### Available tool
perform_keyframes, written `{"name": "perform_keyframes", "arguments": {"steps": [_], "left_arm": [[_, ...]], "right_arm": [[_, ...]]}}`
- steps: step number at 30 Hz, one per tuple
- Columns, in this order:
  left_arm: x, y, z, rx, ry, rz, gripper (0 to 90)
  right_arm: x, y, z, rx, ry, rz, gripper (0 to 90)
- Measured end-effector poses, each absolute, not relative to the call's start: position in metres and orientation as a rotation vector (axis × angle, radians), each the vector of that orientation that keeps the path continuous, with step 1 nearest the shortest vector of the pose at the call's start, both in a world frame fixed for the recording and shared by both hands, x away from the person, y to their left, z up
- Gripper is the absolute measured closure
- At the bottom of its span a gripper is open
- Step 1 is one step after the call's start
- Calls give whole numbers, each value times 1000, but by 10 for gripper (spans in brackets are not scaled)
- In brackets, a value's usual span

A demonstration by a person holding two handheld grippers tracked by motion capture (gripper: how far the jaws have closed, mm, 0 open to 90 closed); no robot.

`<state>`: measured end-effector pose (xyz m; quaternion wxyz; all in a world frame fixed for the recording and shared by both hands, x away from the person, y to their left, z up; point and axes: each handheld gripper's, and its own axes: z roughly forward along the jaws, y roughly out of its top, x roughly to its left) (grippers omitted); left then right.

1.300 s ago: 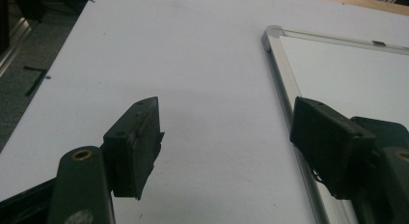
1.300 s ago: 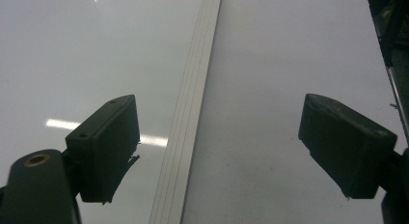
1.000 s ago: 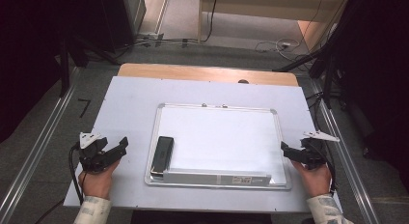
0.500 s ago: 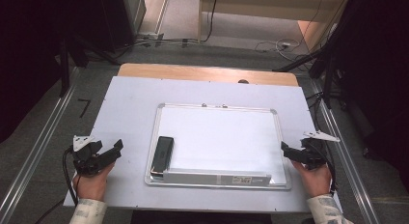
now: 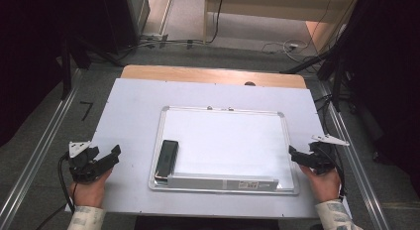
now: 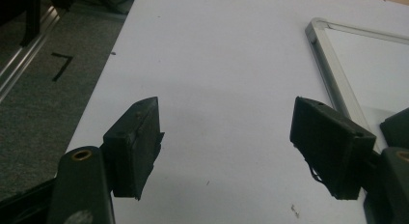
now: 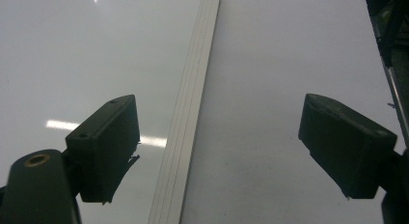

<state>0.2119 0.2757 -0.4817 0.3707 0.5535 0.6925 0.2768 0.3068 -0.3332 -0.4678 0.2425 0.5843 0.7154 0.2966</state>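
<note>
Left tool (image 5: 106, 159): jaws apart with nothing between them, held low over the bare table (image 5: 129, 116), left of the whiteboard
Right tool (image 5: 297, 155): jaws apart and empty, its own view looking along the whiteboard's right frame edge (image 7: 185, 132)
Hard to make out: print on the label strip along the whiteboard's lower tray; the left tool's own view cuts off most of the whiteboard
Whiteboard (image 5: 233, 141): flat at mid-table, blank surface
Eraser (image 5: 167, 157): black, lying inside the whiteboard's left edge, between the tools but nearer the left one
Around: cables on the floor beyond the table
</note>
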Motion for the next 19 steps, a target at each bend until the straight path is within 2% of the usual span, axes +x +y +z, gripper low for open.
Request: {"name": "perform_keyframes", "arguments": {"steps": [19], "left_arm": [[210,284,-487,1408,1819,714,268]], "right_arm": [[307,-334,-468,1600,1955,809,130]]}}
